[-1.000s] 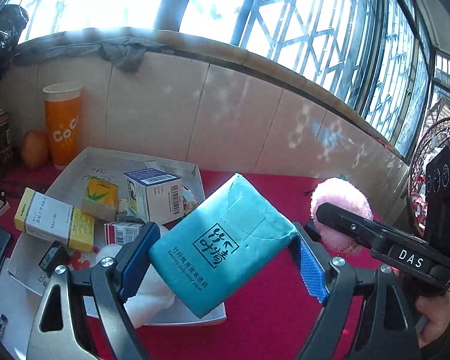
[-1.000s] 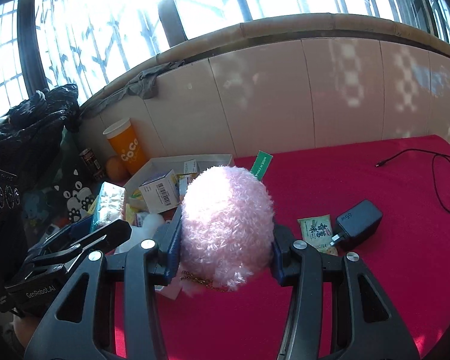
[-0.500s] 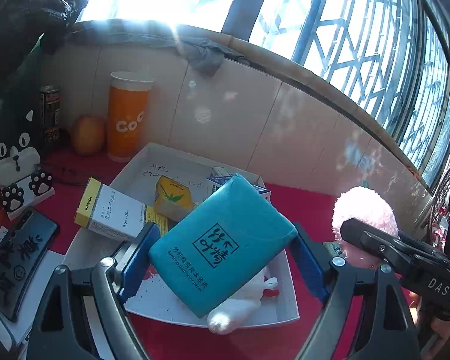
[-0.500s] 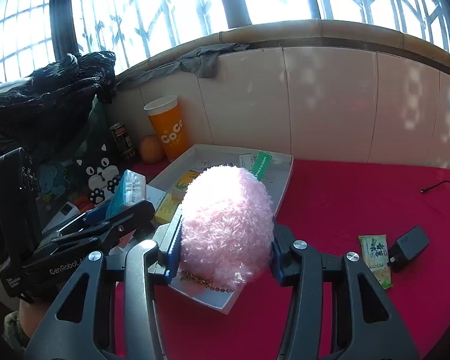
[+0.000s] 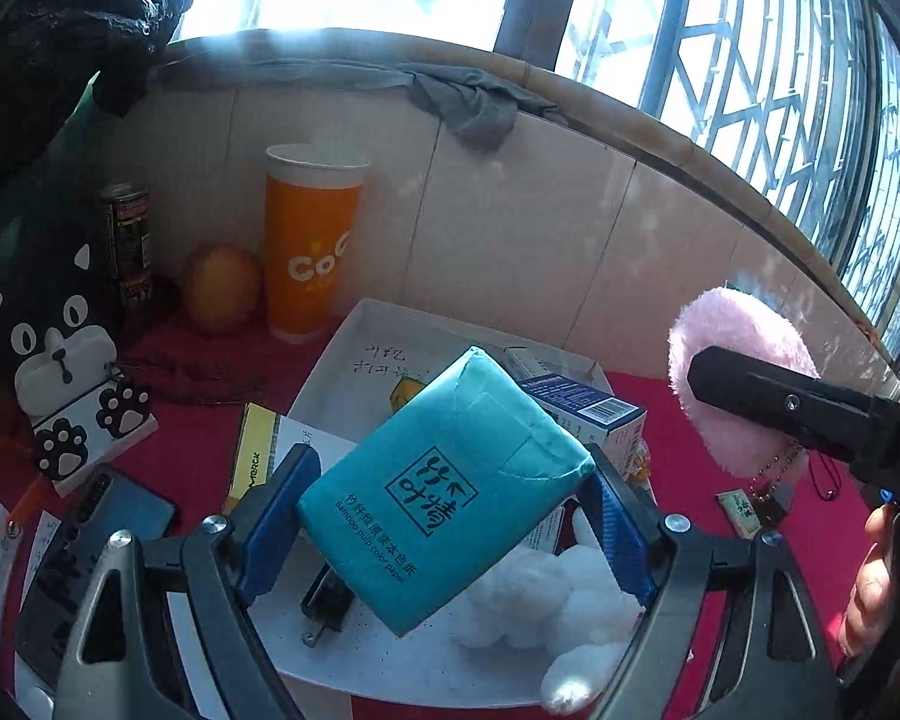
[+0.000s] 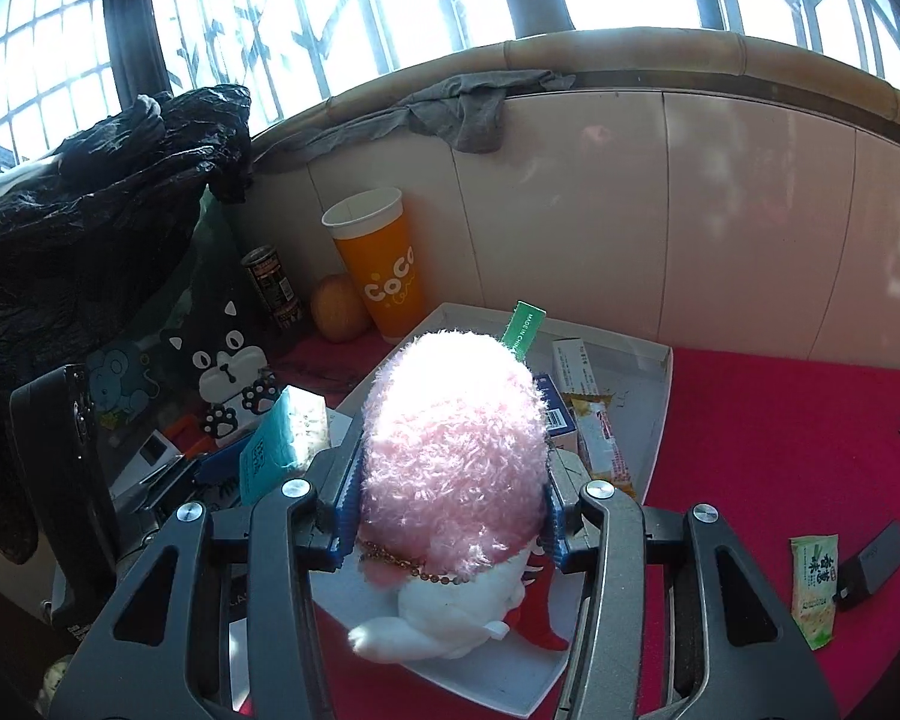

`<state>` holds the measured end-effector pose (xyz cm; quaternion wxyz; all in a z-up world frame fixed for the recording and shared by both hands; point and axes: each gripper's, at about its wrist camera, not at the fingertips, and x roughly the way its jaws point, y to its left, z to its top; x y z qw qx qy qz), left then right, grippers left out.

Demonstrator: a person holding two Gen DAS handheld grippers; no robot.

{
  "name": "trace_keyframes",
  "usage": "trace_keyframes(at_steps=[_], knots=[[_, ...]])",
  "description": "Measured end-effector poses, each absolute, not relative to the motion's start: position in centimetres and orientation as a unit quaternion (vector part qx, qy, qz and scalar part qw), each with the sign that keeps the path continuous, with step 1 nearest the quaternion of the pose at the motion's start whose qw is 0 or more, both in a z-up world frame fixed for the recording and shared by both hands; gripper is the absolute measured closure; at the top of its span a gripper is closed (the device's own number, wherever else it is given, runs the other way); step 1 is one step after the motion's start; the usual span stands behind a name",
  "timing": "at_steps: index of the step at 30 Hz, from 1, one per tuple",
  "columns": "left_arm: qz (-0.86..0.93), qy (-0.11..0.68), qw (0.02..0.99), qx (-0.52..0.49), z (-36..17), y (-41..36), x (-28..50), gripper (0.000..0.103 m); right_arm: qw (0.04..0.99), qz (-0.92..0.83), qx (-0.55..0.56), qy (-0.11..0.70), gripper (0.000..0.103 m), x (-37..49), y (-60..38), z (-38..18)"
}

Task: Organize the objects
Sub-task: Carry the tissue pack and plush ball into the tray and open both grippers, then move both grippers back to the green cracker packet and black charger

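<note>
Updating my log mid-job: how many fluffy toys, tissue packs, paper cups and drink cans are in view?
Fluffy toys: 2 (pink plush, white plush)
Tissue packs: 1 (teal tissue pack)
Paper cups: 1 (orange cup)
Drink cans: 1 (dark can)
Total: 5

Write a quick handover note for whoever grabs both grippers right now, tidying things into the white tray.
Left gripper: shut on the teal tissue pack, held above the white tray.
Right gripper: shut on the pink plush ball, over the tray's near part.
Done: boxes, a snack bar and a white plush toy already lie in the tray.
Left: set down both held items; a green packet and black charger remain on the red cloth.
</note>
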<state>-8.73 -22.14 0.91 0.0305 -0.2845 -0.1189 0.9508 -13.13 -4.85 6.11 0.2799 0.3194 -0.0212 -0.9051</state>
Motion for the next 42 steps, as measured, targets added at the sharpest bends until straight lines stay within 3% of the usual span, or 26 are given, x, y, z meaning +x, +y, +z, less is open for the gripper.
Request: trace_keyframes(at_steps=[14, 16, 18, 20, 35, 42], knots=[[0.947, -0.108, 0.047, -0.300, 0.3, -22.2, -12.5, 0.015, 0.238, -0.906, 0.351, -0.025, 0.053, -23.2, -9.0, 4.5], [0.945, -0.106, 0.045, -0.305, 0.2, -22.3, -12.8, 0.013, 0.240, -0.904, 0.353, -0.028, 0.044, -23.5, -9.2, 4.0], [0.945, -0.108, 0.046, -0.307, 0.1, -22.5, -12.8, 0.009, 0.244, -0.906, 0.344, -0.032, 0.011, -23.4, -9.1, 3.8], [0.947, -0.109, 0.043, -0.300, 0.1, -22.6, -12.5, 0.000, 0.242, -0.912, 0.329, -0.035, 0.000, -22.9, -8.7, 4.0], [0.957, -0.114, 0.100, -0.247, 3.7, -17.1, -8.1, 0.000, 0.211, -0.932, 0.281, -0.087, 0.000, -16.2, 2.7, 5.3], [0.939, -0.106, 0.172, -0.277, 3.6, -10.0, -7.8, 0.000, 0.073, -0.943, 0.299, -0.126, 0.000, -15.5, 16.2, 4.1]])
